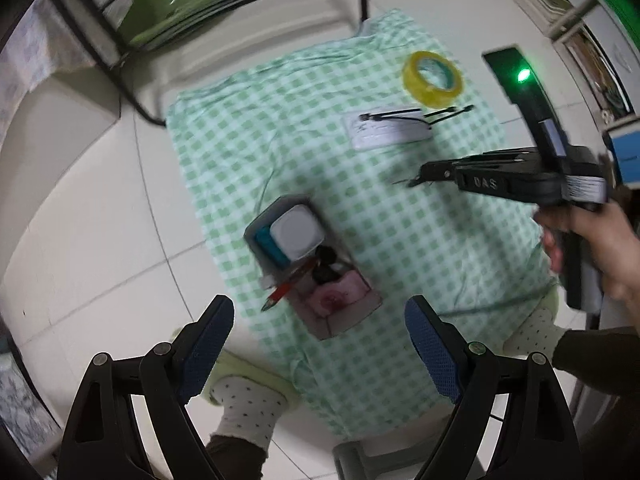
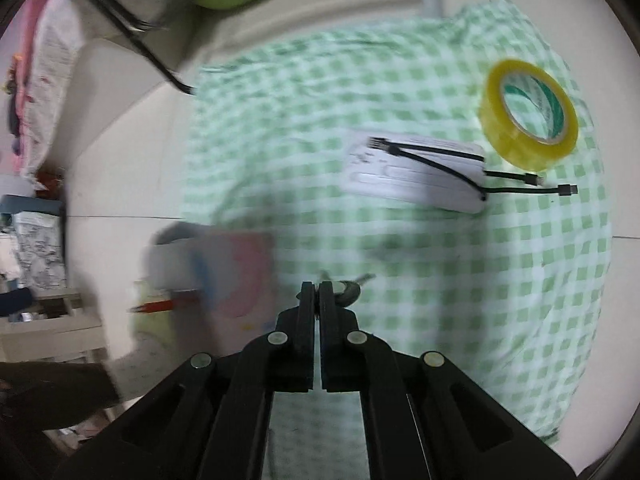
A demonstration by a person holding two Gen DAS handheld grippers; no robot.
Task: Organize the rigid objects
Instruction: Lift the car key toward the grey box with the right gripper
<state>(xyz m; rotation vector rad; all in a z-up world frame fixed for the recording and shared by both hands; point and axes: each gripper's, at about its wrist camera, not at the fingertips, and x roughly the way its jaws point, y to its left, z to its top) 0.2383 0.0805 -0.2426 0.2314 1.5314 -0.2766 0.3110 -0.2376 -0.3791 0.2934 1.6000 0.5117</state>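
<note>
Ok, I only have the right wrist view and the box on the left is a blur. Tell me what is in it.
Observer: The grey organizer box holds a white squarish container with a teal thing beside it.
Operator: Give me the left gripper.
Observer: The left gripper is open, nothing between its fingers, above the box's pink end.
Operator: Now check my right gripper from the side.
Observer: The right gripper is shut on a small thin thing that pokes out of its tip, to the right of the box. It is too blurred to name.
</note>
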